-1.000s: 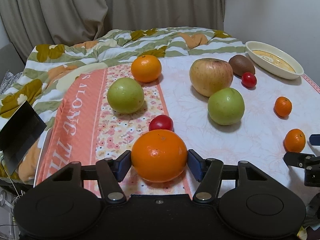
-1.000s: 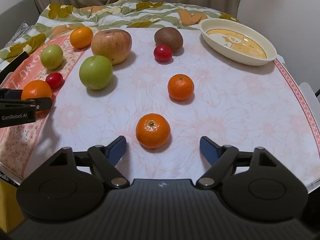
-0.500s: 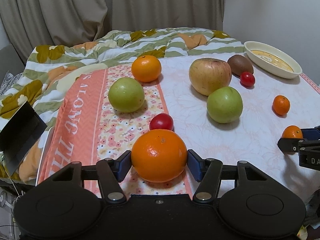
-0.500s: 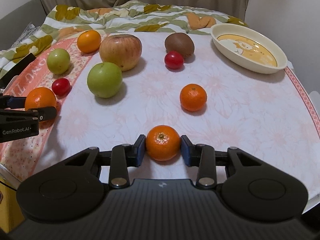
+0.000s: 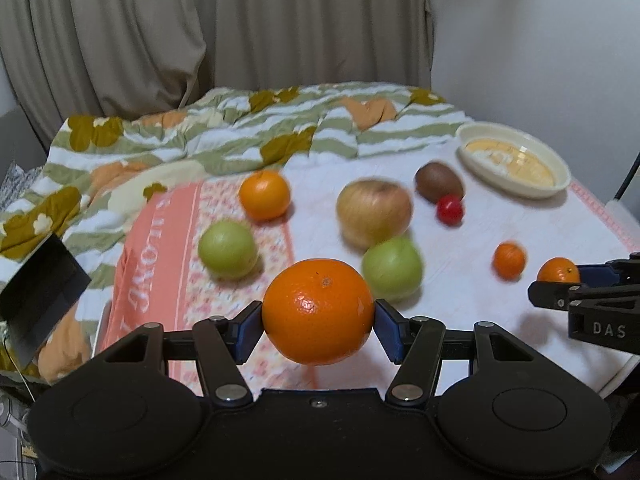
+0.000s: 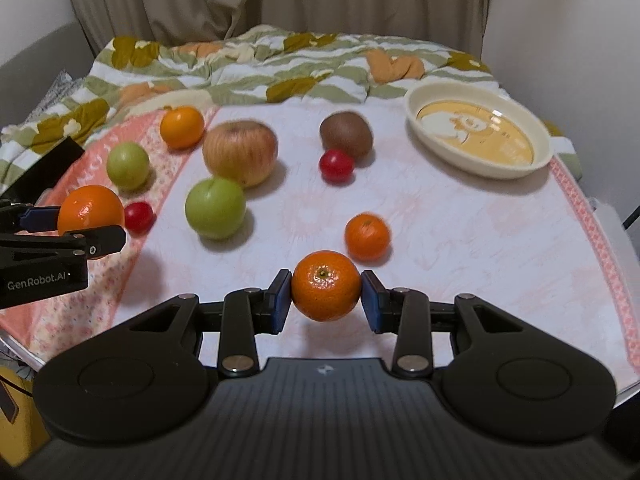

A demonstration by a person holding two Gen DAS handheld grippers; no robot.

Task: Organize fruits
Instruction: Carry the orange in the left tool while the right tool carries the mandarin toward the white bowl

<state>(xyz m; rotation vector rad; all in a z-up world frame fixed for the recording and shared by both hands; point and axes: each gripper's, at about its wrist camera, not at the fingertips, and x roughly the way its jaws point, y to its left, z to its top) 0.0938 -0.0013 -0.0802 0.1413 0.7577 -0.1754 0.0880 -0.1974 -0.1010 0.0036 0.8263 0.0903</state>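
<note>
My left gripper is shut on a large orange and holds it above the cloth; it shows at the left of the right wrist view. My right gripper is shut on a small mandarin, lifted off the table; it shows in the left wrist view. On the table lie another mandarin, two green apples, a big red-yellow apple, an orange, a kiwi and two cherry tomatoes.
A cream oval dish stands at the back right of the table. A striped floral blanket lies bunched behind the table, with curtains beyond. A dark flat object sits at the left edge.
Both grippers have lifted their fruit off the table. The right gripper, open a second ago, closed on the small mandarin and raised it. The left gripper raised the large orange.
</note>
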